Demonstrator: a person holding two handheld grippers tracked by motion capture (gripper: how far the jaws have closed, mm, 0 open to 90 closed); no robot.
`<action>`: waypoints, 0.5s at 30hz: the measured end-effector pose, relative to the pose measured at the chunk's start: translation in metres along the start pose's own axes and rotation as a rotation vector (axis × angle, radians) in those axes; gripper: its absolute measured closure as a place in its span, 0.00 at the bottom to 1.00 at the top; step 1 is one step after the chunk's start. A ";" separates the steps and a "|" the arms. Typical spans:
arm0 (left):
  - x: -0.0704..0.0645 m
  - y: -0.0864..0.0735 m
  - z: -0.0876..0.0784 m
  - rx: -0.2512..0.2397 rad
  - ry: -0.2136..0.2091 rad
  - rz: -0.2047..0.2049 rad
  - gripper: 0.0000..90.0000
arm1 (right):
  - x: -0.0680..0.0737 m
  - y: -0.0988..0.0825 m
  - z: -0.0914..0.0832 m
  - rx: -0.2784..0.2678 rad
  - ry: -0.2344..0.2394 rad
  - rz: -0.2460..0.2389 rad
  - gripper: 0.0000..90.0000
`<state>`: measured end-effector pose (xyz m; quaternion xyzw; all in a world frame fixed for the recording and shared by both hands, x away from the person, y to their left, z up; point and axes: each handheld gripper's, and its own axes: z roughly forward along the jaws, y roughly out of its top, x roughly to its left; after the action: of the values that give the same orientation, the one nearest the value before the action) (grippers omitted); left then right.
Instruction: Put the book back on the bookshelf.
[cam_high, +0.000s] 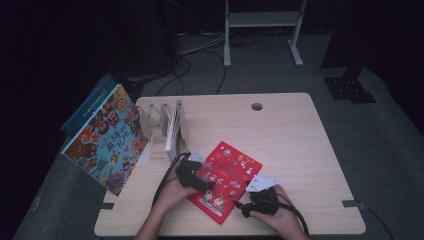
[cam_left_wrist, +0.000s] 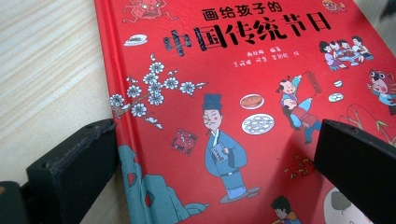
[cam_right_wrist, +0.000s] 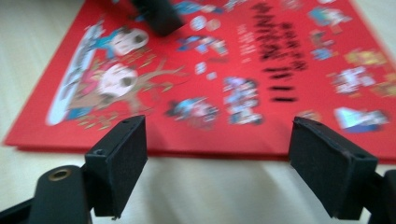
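I see the red picture book lying flat on the worktop, cover up, near the front edge and turned at an angle. My left tongs are over the book's left part. In the left gripper view the jaws stand wide apart, one beside the spine on the wood, the other above the cover, so they are released and press nothing. I judge that this placing keeps the book from sliding.

My right tongs are low at the book's right edge. In the right gripper view the jaws are apart with the red edge in front of them and nothing between the pads; they are released too. I think they aim at the edge to lift it.

To the left stands a clear rack with one thin book upright in it. A large colourful book leans beside the rack, probably waiting for a slot.
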<state>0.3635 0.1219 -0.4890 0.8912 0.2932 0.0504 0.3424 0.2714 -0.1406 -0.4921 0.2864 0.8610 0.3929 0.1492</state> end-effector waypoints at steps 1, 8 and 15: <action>0.000 0.000 0.000 -0.001 0.000 0.001 0.00 | -0.005 0.002 -0.001 -0.006 -0.004 0.002 0.21; 0.001 -0.002 0.000 -0.018 0.000 0.014 0.00 | -0.050 0.016 0.001 -0.019 -0.047 0.041 0.21; 0.001 -0.004 0.000 -0.033 -0.001 0.015 0.00 | -0.088 0.021 0.017 0.019 -0.078 0.108 0.24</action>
<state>0.3625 0.1242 -0.4915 0.8876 0.2857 0.0575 0.3568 0.3567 -0.1730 -0.4845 0.3489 0.8415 0.3807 0.1588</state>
